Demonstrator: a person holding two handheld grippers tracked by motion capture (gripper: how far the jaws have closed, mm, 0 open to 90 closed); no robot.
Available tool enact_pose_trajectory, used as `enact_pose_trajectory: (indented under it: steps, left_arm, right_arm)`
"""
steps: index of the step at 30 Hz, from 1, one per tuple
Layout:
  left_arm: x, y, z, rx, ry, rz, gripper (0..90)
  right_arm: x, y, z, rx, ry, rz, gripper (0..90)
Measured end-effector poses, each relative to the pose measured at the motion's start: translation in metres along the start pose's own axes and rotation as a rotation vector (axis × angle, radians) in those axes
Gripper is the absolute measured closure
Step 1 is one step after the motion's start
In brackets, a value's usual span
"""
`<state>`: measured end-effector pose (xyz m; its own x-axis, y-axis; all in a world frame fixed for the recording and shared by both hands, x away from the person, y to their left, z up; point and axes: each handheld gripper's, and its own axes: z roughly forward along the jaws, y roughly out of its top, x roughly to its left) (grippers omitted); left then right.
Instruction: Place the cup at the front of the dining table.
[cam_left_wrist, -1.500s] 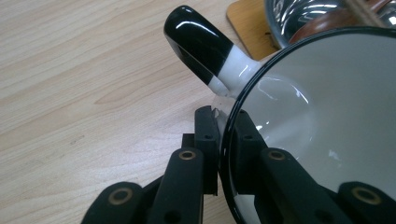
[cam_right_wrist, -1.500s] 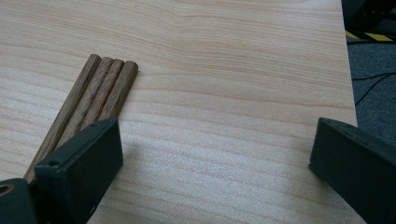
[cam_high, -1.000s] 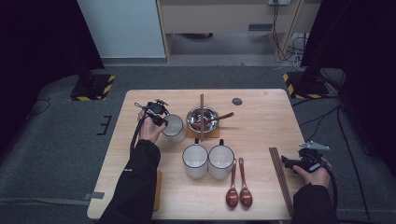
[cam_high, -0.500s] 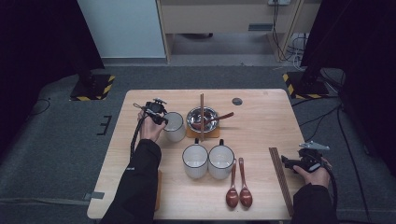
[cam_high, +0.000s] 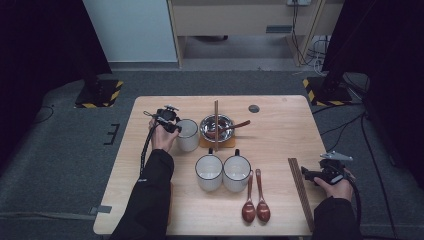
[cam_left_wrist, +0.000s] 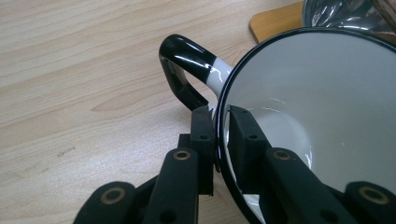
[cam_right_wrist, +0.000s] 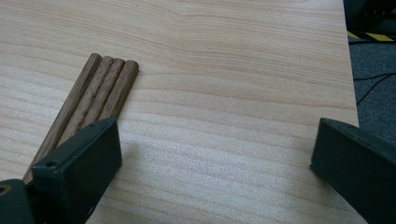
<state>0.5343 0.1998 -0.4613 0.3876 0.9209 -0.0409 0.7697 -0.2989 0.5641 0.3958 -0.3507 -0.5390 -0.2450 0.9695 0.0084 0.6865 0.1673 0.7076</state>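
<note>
My left gripper (cam_left_wrist: 220, 128) has its two black jaws pinched on the rim of the white enamel mug with the black rim and black handle (cam_left_wrist: 317, 116), one jaw outside the wall and one inside, just beside the root of the handle. From the high view I see that mug (cam_high: 188, 135) standing upright on the pale wooden table (cam_high: 280, 125), left of centre, with my left hand (cam_high: 162, 136) beside it and the gripper (cam_high: 176, 128) at its rim. Just to its right sits the shiny steel bowl (cam_high: 216, 127) on a square wooden coaster (cam_high: 216, 143), with a dark wooden stick (cam_high: 216, 116) laid across the bowl and a wooden spoon (cam_high: 239, 125) resting in it. Nearer to me stand two more white enamel mugs (cam_high: 223, 172) side by side, touching, and beside them lie two dark red-brown wooden spoons (cam_high: 255, 200) with their bowls toward me. My right gripper (cam_right_wrist: 212, 154) hovers low over the table's right edge with its jaws spread wide and nothing between them; the left jaw sits over the end of a bundle of brown wooden chopsticks (cam_right_wrist: 95, 95), which lie flat together. In the high view, that bundle (cam_high: 300, 190) runs along the right side of the table, just left of my right hand (cam_high: 336, 185).
</note>
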Motion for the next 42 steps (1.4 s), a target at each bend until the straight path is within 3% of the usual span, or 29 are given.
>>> enact_pose_trajectory:
  steps: [11, 13, 17, 22, 24, 33, 42]
  left_arm:
    - [0.002, -0.001, 0.000, -0.014, -0.012, -0.008, 78.3]
    - [0.003, -0.002, -0.001, -0.040, -0.020, -0.007, 70.6]
    - [0.008, -0.008, -0.005, -0.072, -0.057, -0.026, 63.6]
    - [0.014, -0.015, -0.016, -0.142, -0.121, -0.033, 56.5]
    - [0.014, -0.017, -0.022, -0.167, -0.134, -0.017, 50.3]
    - [0.014, -0.033, -0.054, -0.283, -0.112, 0.031, 29.0]
    - [0.018, -0.065, -0.079, -0.341, -0.124, 0.045, 24.2]
  right_arm:
    - [0.000, 0.000, 0.000, -0.002, -0.001, 0.000, 1.8]
    - [0.000, 0.000, 0.000, -0.002, -0.001, 0.000, 1.8]
    - [0.000, 0.000, 0.000, -0.002, -0.001, 0.000, 1.8]
    - [0.000, 0.000, 0.000, -0.002, -0.001, 0.000, 1.8]
    - [0.000, 0.000, 0.000, -0.002, -0.001, 0.000, 1.8]
    - [0.000, 0.000, 0.000, -0.002, -0.001, 0.002, 1.8]
    - [0.000, 0.000, 0.000, -0.002, -0.001, 0.002, 1.8]
